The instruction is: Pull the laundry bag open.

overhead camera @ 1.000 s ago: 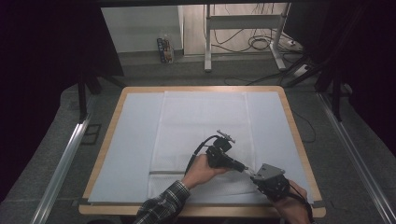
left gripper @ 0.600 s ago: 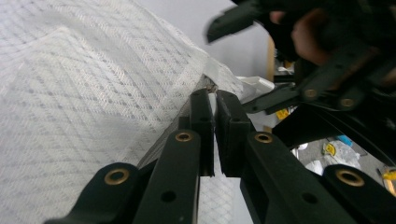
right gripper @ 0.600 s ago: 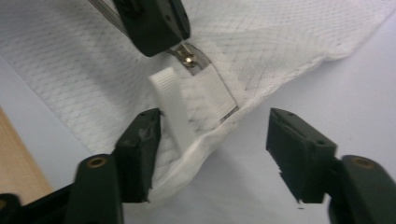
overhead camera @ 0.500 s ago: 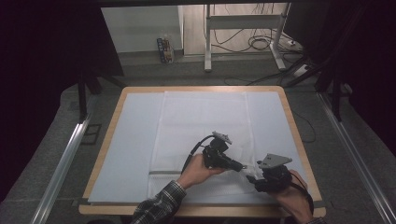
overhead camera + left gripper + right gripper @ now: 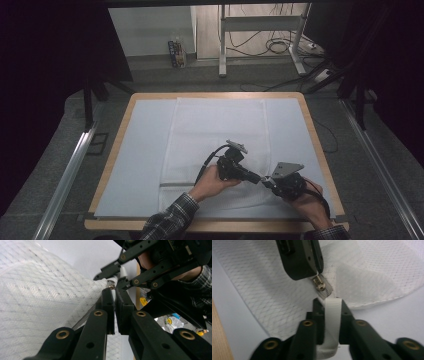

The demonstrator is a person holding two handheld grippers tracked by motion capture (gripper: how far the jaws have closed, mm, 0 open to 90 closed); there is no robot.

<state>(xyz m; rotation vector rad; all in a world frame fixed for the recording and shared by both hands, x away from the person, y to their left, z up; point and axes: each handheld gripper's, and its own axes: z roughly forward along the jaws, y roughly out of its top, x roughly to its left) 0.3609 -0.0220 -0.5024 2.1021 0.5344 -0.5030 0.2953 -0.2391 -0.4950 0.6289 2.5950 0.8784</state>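
Seen from above: a wooden-edged table [image 5: 129, 116] under a pale sheet, with a white mesh bag [image 5: 220, 130] spread flat down its middle. Beyond the far edge, a grey floor, the legs of a metal stand [image 5: 222, 45], loose cables [image 5: 280, 47] and a small carton [image 5: 176, 52]. At the left, a metal rail [image 5: 67, 175] running alongside the table. Nothing lying on the sheet between the bag and the two tools.

At the bag's near right corner, left gripper [image 5: 252, 178] and right gripper [image 5: 265, 181] meeting tip to tip, hands and plaid sleeves entering from the bottom edge. Too small from overhead to read what is gripped.

Closer in, from the left gripper view: left gripper [image 5: 114, 293] with jaws pressed nearly together, only a thin slit between them, tips at the metal zipper pull [image 5: 111, 285] at the edge of the raised mesh; whether the pull is actually pinched, cannot tell. Right gripper's linkage and hand crowding the upper right, blocking the table beyond.

From the right gripper view: right gripper [image 5: 328, 302] pinching a white ribbon loop [image 5: 332, 315], the strap held upright between both jaws and curling under them. Just past its tip, the zipper pull [image 5: 322, 286] on the mesh, with the left gripper's black jaw [image 5: 299, 258] touching the pull's top end. Bare wood of the table edge at lower left.
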